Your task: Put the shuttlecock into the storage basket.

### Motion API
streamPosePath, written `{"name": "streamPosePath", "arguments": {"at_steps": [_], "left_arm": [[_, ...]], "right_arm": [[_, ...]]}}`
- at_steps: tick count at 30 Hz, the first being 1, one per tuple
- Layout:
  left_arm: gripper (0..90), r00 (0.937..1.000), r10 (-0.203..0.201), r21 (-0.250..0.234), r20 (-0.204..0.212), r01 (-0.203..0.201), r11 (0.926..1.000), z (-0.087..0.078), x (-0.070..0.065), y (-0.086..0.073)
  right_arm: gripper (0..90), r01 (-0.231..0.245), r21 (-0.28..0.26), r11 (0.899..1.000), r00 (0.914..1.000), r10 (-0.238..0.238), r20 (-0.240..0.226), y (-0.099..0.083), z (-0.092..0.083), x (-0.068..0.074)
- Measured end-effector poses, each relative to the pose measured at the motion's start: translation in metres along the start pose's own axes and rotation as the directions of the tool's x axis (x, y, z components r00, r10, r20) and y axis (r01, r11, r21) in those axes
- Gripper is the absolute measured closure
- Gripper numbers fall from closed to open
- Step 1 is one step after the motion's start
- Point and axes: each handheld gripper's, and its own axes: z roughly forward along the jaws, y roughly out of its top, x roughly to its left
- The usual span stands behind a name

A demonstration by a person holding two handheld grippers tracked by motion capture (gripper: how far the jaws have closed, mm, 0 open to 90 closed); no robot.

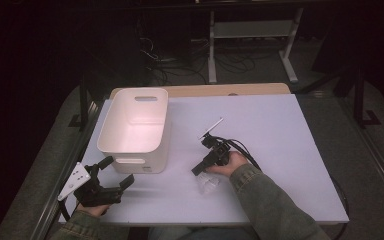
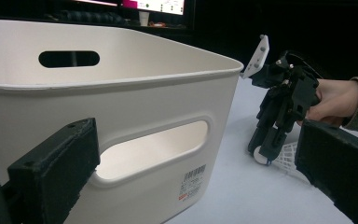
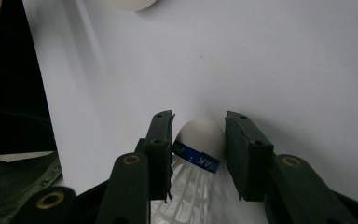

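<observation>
A white feathered shuttlecock (image 1: 208, 183) with a blue band lies on the white table (image 1: 285, 150), cork end toward the bin. My right gripper (image 1: 198, 170) points down at it, and its pads hold the round cork (image 3: 199, 134) from both sides, shut on it. In the left gripper view the same right gripper (image 2: 264, 150) stands over the shuttlecock (image 2: 284, 157) on the tabletop. My left gripper (image 1: 119, 171) rests near the table's front left corner, open with nothing between its fingers. It faces the handle cut-out of the bin.
A white plastic bin (image 1: 111, 120) with handle cut-outs stands at the table's left, its inside bare; it looms right in front of the left gripper (image 2: 196, 140) as a white wall (image 2: 135, 107). Dark floor, cables and a stand lie beyond the table's far edge.
</observation>
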Motion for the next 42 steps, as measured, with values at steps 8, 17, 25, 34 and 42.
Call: {"name": "streamPosePath", "arguments": {"at_steps": [8,17,25,34,42], "left_arm": [[0.0,1.0,0.0,0.001,-0.001,0.0,1.0,0.0,0.0,0.0],[0.0,1.0,-0.001,0.0,0.0,0.001,1.0,0.0,0.0,0.0],[0.0,1.0,0.002,-0.002,0.001,-0.002,1.0,0.0,0.001,0.0],[0.0,1.0,-0.001,0.0,0.0,0.001,1.0,0.0,0.0,0.0],[0.0,1.0,-0.002,-0.003,0.0,0.002,1.0,0.0,0.0,0.0]], "right_arm": [[62.2,0.004,-0.02,1.0,1.0,-0.004,0.0,0.0,-0.007,0.002],[62.3,0.026,-0.041,0.999,0.9997,-0.026,0.0,0.001,-0.012,0.005],[62.3,0.036,-0.061,0.997,0.9993,-0.036,0.002,0.002,-0.017,0.008],[62.3,0.051,-0.096,0.994,0.9987,-0.051,0.008,0.004,-0.029,0.012],[62.3,0.083,-0.115,0.99,0.9966,-0.082,0.015,0.01,-0.035,0.02]]}}
